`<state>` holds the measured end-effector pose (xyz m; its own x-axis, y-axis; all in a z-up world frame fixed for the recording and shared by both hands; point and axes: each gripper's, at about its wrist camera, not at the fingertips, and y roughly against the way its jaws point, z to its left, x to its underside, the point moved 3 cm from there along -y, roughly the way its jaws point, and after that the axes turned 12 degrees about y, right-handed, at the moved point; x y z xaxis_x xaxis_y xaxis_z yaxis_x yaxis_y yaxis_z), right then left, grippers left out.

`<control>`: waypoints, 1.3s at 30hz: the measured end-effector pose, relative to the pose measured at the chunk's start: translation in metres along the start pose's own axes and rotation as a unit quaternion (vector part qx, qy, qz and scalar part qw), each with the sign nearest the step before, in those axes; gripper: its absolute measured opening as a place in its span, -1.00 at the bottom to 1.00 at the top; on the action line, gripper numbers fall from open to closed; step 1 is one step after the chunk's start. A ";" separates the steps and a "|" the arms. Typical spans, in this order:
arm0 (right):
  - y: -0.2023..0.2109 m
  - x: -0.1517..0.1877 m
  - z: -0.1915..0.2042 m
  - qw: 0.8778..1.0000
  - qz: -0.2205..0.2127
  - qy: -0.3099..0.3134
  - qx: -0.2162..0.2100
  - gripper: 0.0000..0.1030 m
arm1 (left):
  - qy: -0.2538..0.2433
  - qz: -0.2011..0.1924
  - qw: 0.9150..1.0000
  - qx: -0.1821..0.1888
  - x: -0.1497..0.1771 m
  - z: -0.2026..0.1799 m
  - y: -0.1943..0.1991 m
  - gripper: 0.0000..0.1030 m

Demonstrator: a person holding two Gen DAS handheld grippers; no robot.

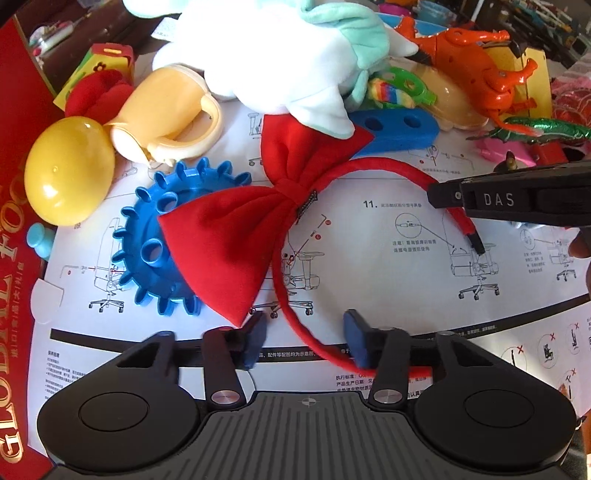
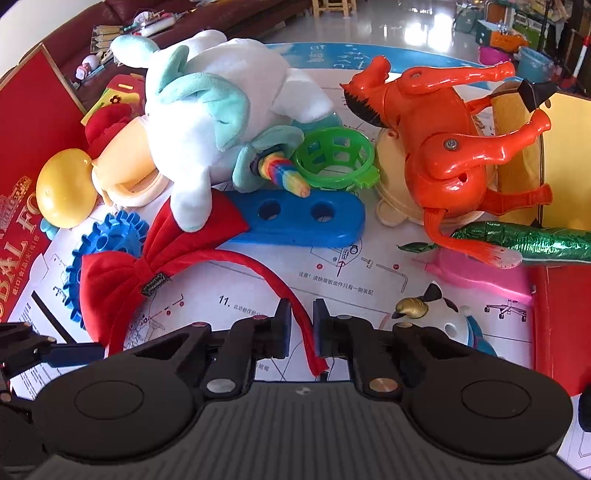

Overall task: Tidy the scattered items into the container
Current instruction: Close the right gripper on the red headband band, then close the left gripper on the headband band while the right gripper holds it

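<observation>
Headband (image 1: 388, 168) with red bow (image 1: 236, 229) arcs across frame centre on the instruction sheet (image 1: 388, 266), one leg under each hand. My right gripper (image 2: 302, 328), narrow, pinches the right leg near its tip. My left gripper (image 1: 304, 338), half open, straddles the other; contact probably not yet made.

You are working in bright daylight: glare is bouncing off the glossy floor (image 2: 388, 33) behind the table and glinting on the yellow egg (image 1: 68, 170). Both fisheye views are bending hard at the edges, with corners falling dark and slightly soft.
</observation>
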<state>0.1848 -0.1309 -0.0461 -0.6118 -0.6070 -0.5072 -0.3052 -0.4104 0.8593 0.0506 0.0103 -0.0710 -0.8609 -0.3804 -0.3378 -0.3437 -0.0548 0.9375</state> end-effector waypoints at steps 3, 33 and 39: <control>0.005 0.008 0.006 1.000 0.006 0.007 -0.007 -0.80 | -0.008 -0.007 1.000 -0.001 0.001 0.007 0.002 -0.51; 0.031 0.039 0.063 0.996 0.055 -0.009 -0.076 -0.26 | -0.030 -0.040 0.999 0.018 0.031 0.072 0.014 -0.53; 0.029 0.036 0.065 0.996 0.055 -0.002 -0.068 -0.28 | -0.028 -0.048 0.998 0.026 0.034 0.081 0.014 -0.82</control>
<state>0.1068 -0.1205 -0.0350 -0.6386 -0.6512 -0.4100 -0.1343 -0.4303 0.8927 -0.0135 0.0717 -0.0764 -0.8422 -0.3227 -0.4320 -0.4438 -0.0402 0.8952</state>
